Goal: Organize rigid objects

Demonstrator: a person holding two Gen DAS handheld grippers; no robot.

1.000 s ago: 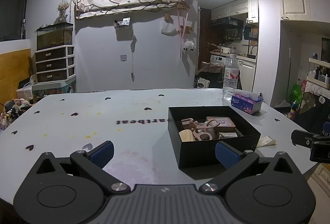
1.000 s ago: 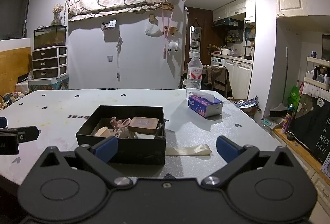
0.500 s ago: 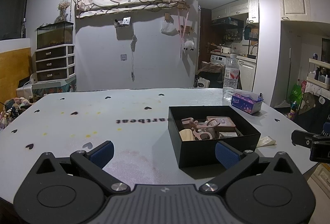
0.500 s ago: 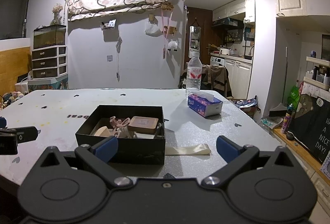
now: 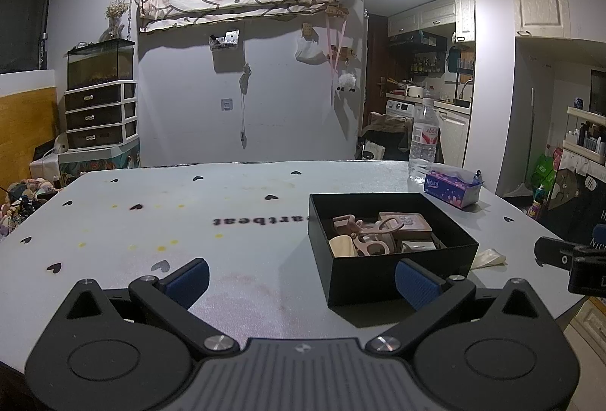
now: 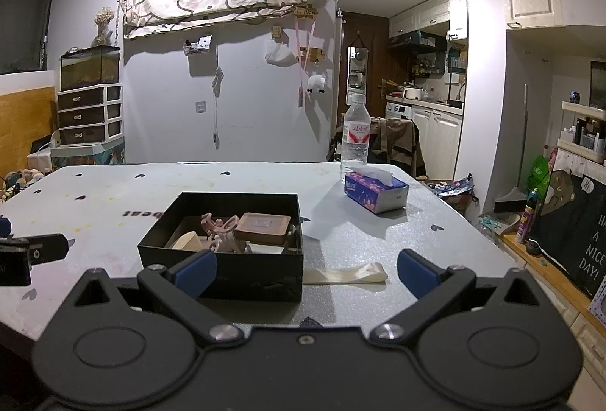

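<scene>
Grey table [image 5: 235,252] holds black box [image 6: 227,273] of clips; left gripper [image 5: 301,276] and right gripper [image 6: 306,269], both wide open, empty, should approach the box from above.

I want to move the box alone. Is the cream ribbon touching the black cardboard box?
Cannot tell. In the right wrist view the cream ribbon runs up to the black cardboard box wall, but no contact or gap shows plainly.

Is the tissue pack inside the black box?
No, the tissue pack stands on the table, apart from the black box, beside the water bottle.
</scene>
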